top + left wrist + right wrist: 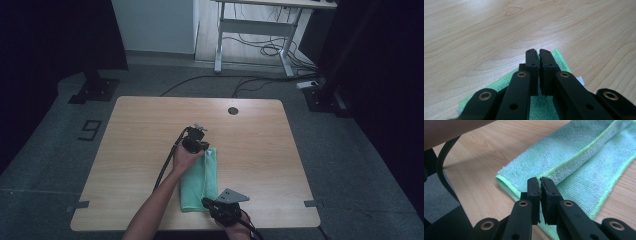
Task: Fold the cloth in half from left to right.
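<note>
From the high view I record a light wooden table [150, 135] with a green microfibre cloth [200, 182] lying folded lengthwise near its front edge, just right of centre. My left gripper [196, 145] sits at the cloth's far end, held by the left hand [186, 159], its cable [167, 165] trailing back along the forearm. The left gripper view adds what the overhead cannot resolve: the jaws are clenched on a thin green edge of the cloth [559, 62], with a small white tag [581, 81] showing beside them. My right gripper [209, 202] is at the cloth's near end, its grey three-cornered plate [232, 196] uppermost. The right gripper view shows those jaws pinched together on the raised folded hem at the cloth [579, 167] corner, and the doubled layers with their lighter green border.
</note>
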Demonstrator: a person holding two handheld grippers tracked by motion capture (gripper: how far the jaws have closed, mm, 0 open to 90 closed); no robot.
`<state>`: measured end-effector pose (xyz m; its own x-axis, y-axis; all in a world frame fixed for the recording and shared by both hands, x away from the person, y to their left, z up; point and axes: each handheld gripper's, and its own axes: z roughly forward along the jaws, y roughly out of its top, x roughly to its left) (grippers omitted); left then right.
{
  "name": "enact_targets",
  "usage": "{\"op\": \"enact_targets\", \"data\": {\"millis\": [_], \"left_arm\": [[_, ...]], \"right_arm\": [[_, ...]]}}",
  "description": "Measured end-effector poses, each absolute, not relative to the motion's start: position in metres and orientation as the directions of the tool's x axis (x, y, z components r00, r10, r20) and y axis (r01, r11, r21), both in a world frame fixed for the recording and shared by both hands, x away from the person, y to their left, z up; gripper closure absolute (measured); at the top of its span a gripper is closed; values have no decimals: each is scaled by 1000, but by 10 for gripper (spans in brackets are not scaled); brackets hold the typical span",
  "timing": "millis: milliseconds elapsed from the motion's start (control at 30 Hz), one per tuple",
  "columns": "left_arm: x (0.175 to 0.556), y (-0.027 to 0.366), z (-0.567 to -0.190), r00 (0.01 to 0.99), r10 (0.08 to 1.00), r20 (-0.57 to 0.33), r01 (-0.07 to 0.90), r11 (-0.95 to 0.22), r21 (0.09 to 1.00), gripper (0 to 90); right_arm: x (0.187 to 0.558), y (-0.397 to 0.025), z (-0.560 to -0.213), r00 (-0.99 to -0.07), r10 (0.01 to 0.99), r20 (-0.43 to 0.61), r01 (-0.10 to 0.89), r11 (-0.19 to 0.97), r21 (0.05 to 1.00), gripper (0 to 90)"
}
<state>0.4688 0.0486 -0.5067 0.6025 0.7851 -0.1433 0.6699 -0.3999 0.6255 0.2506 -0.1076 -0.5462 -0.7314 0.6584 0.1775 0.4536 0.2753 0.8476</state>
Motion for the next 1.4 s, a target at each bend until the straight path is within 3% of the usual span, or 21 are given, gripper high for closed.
{"op": "enact_targets", "data": {"millis": [1200, 1400], "left_arm": [[464, 30, -509, 635, 760, -141, 644, -420, 639, 845], [465, 24, -515, 652, 744, -144, 640, -439, 630, 800]], "right_arm": [[250, -121, -557, -705, 681, 196, 499, 280, 820, 871], [249, -121, -558, -703, 687, 181, 497, 293, 817, 867]]}}
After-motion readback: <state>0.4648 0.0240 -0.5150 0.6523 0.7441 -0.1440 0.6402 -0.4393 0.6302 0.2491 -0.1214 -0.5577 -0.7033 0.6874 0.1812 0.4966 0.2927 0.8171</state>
